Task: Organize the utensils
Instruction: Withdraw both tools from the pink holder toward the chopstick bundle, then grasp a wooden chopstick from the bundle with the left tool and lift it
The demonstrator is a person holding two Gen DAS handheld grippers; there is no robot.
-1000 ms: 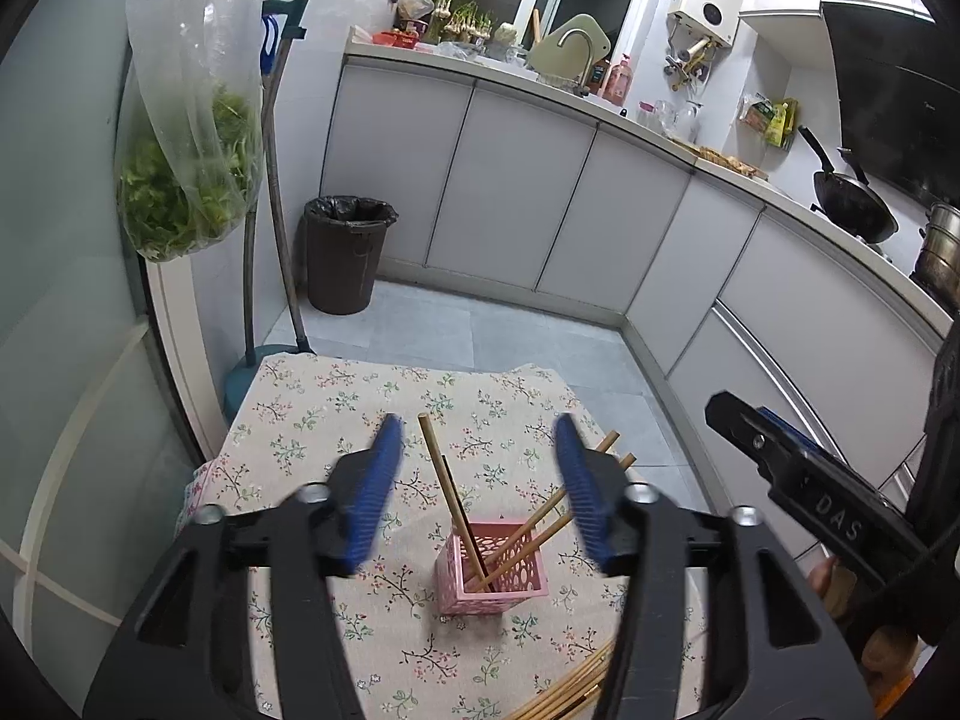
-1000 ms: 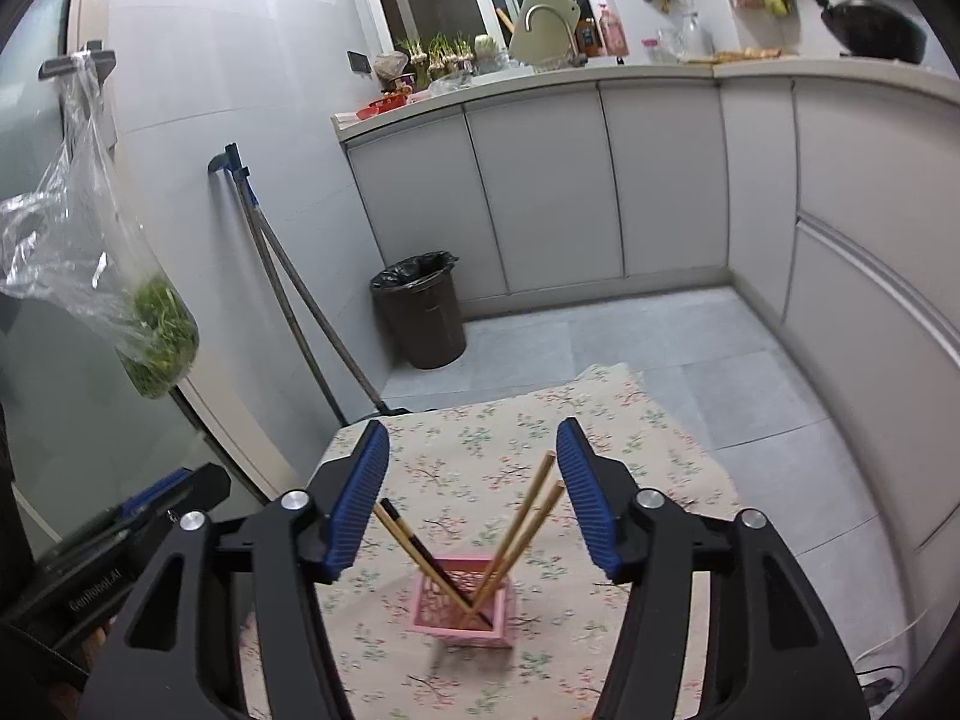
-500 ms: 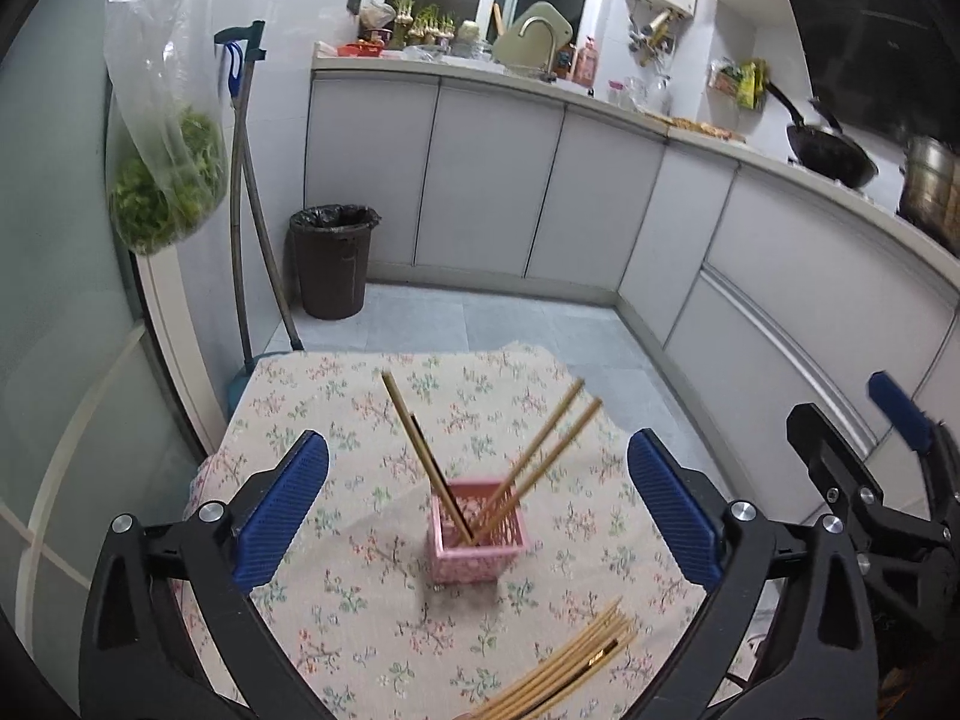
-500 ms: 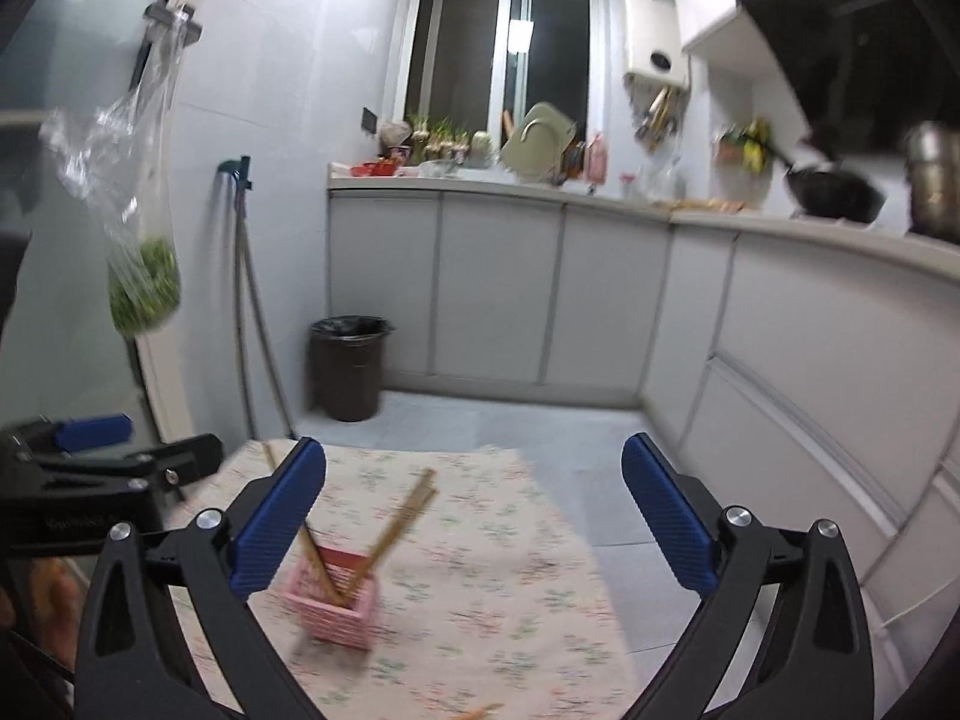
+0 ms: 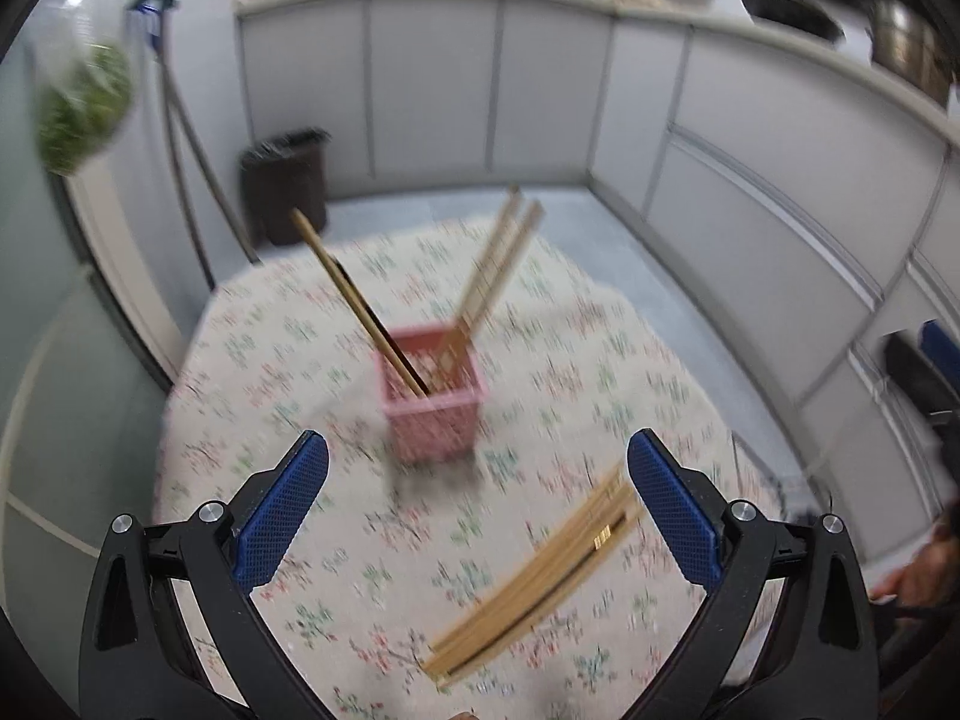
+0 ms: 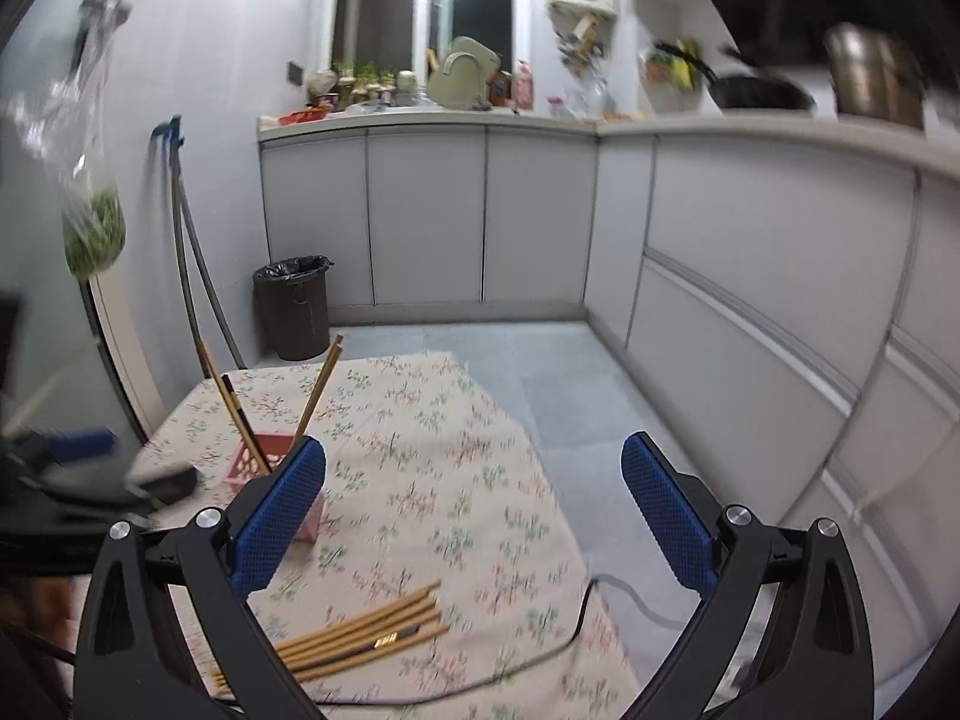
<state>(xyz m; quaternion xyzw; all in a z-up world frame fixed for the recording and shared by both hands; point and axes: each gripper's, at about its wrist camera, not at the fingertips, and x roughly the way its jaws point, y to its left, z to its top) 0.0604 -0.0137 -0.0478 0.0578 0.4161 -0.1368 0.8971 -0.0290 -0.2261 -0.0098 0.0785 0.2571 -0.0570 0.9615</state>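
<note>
A small pink plastic basket (image 5: pixel 432 405) with little holes in its sides sits on the table with the flowery cloth (image 5: pixel 288 360). Four long wooden chopsticks stand in it. Two dark-tipped chopsticks (image 5: pixel 354 300) lean to the left, and two plain chopsticks (image 5: pixel 495 264) lean to the right.

The left gripper (image 5: pixel 477 504) hangs above the cloth on the near side of the basket. Its blue pads (image 5: pixel 279 510) are spread wide apart, and nothing is between them. This view is blurry.

A loose bunch of wooden chopsticks (image 5: pixel 534 579) lies flat on the cloth, closer to us than the basket and a bit to the right. One stick in the bunch is dark with a gold band. The far end of the bunch lies just beside the right blue pad in the left view.

The right gripper (image 6: pixel 474 516) is wide open too and holds nothing. From its camera, the bunch (image 6: pixel 354 639) lies low between its two arms, and the basket (image 6: pixel 264 471) peeks out behind its left pad.

A thin black cable (image 6: pixel 576 630) runs across the near corner of the cloth. A dark bin with a black bag (image 6: pixel 294 306) stands on the floor by the grey cupboards (image 6: pixel 432 216). A clear bag of green leaves (image 6: pixel 93 234) hangs on the left wall.
</note>
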